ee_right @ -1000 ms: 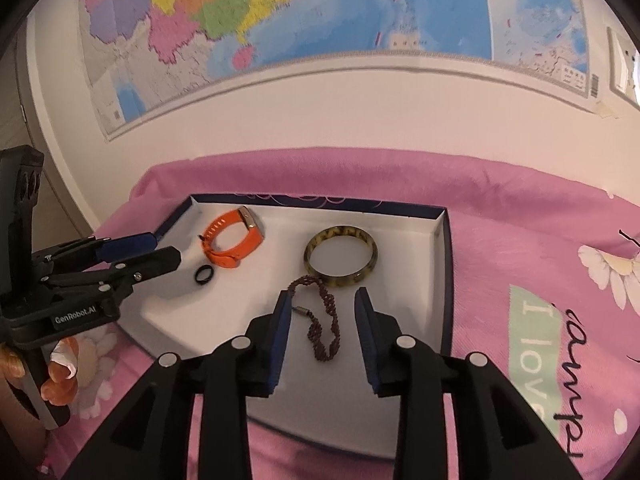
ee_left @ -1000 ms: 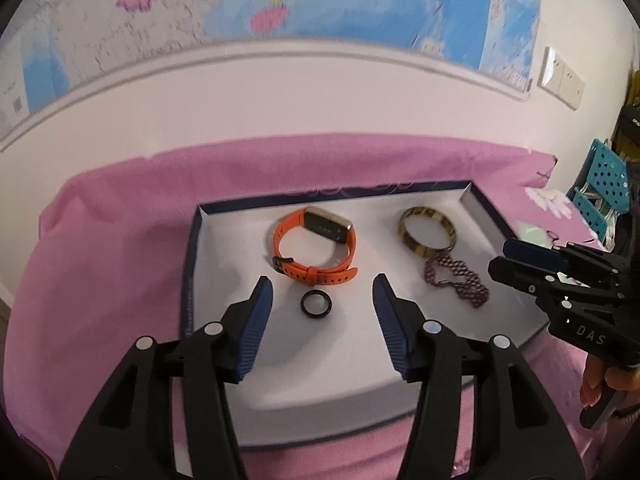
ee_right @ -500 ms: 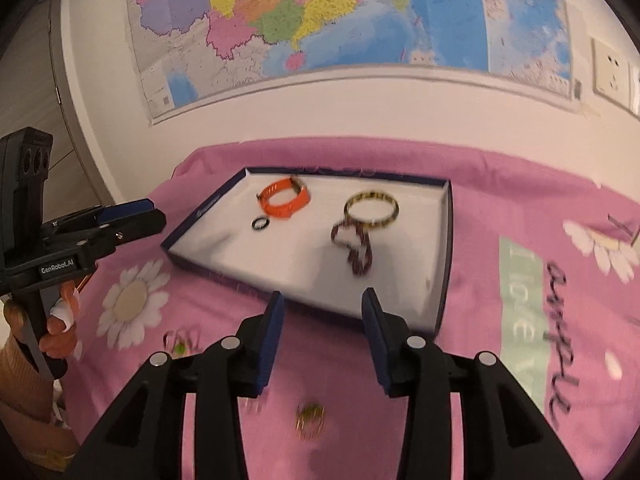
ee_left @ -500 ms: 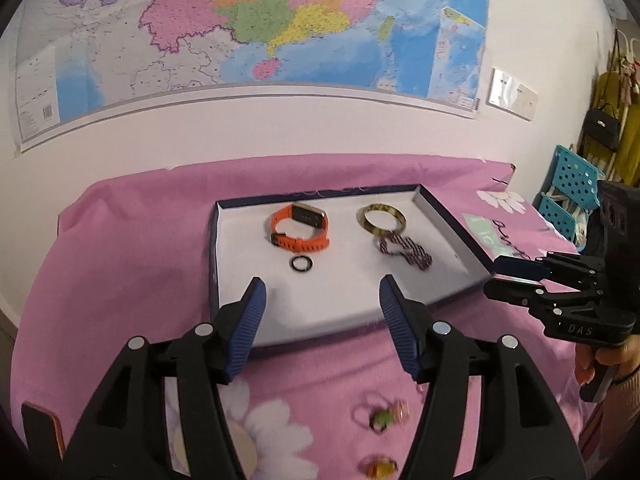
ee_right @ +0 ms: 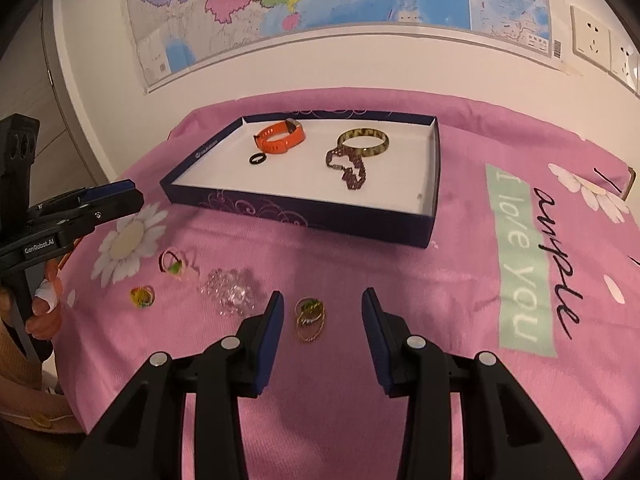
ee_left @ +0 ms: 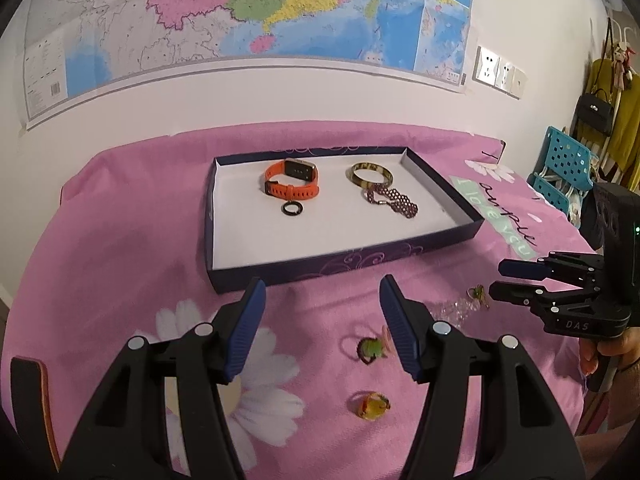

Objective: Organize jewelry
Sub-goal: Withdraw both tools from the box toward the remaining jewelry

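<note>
A dark blue tray (ee_left: 360, 260) (ee_right: 304, 216) lies on the pink cloth. It holds an orange watch (ee_left: 292, 182) (ee_right: 280, 138), a black ring (ee_left: 293, 209) (ee_right: 257, 158), a patterned bangle (ee_left: 371, 173) (ee_right: 363, 143) and a dark red bracelet (ee_left: 392, 200) (ee_right: 348, 166). On the cloth before the tray lie a green ring (ee_left: 370, 347) (ee_right: 173, 266), a yellow ring (ee_left: 372, 403) (ee_right: 142, 296), a clear bead bracelet (ee_right: 232, 292) and a gold ring (ee_right: 309, 314). My left gripper (ee_left: 322, 324) is open and empty above the cloth. My right gripper (ee_right: 322, 332) is open and empty, just short of the gold ring.
A map hangs on the white wall behind the bed. Wall sockets (ee_left: 498, 70) and a blue chair (ee_left: 564, 168) stand at the right. The cloth has daisy prints (ee_right: 132, 240) and a green text patch (ee_right: 520, 256).
Both grippers have pulled back from the tray toward me. The loose rings and bead bracelet on the cloth have come into view. Both stay open.
</note>
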